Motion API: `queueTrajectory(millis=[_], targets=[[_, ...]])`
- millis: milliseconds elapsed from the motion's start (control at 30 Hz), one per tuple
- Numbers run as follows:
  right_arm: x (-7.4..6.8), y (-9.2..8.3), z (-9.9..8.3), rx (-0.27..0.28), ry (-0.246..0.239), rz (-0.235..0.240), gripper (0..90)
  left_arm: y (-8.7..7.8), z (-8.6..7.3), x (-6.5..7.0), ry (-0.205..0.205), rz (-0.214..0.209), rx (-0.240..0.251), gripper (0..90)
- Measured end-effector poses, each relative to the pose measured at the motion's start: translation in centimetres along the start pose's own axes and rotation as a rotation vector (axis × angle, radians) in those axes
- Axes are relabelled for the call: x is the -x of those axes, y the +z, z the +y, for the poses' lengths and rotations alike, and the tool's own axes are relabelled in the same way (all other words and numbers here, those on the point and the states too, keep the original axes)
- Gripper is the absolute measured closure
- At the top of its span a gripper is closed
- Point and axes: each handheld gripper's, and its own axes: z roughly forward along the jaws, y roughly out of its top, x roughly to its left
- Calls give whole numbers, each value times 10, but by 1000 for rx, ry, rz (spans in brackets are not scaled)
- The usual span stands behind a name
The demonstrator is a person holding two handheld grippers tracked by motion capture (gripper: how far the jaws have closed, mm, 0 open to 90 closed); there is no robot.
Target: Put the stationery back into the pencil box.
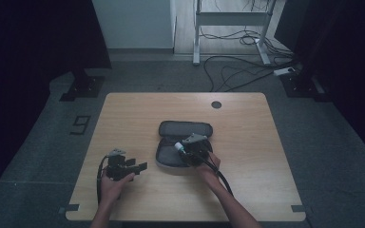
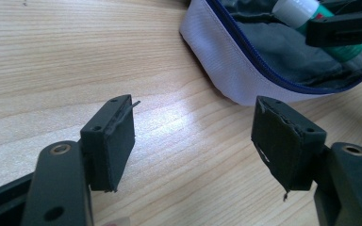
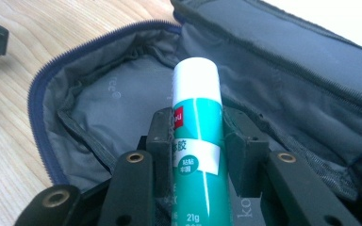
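My right gripper squeezes the glue stick over the open pencil case. If it slips, it could roll off toward six o'clock. My left gripper waits, wide apart.

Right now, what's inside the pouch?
Grey lining in the open pouch; the right gripper holds a glue stick over it. The floor under the stick and jaws is hidden.

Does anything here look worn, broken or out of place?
Yes: the black pads on the left tongs look frayed, with torn, peeling edges. Otherwise things look orderly: the right tongs grip a glue stick over the open pencil case.
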Motion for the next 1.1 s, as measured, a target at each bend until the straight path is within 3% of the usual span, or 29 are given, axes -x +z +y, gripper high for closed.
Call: queueTrajectory(millis=[433, 600, 833, 1100], targets=[[1, 9, -7, -71, -16, -2, 644, 1, 0, -1, -7, -17, -5, 309], [1, 8, -8, -72, -18, 4, 616, 1, 0, 0, -8, -23, -7, 309], [4, -5, -7, 2, 21, 10, 489, 1, 0, -1, -10, -24, -3, 309], [9, -29, -15, 95, 73, 15, 435, 1, -1, -1, -10, -21, -5, 309]])
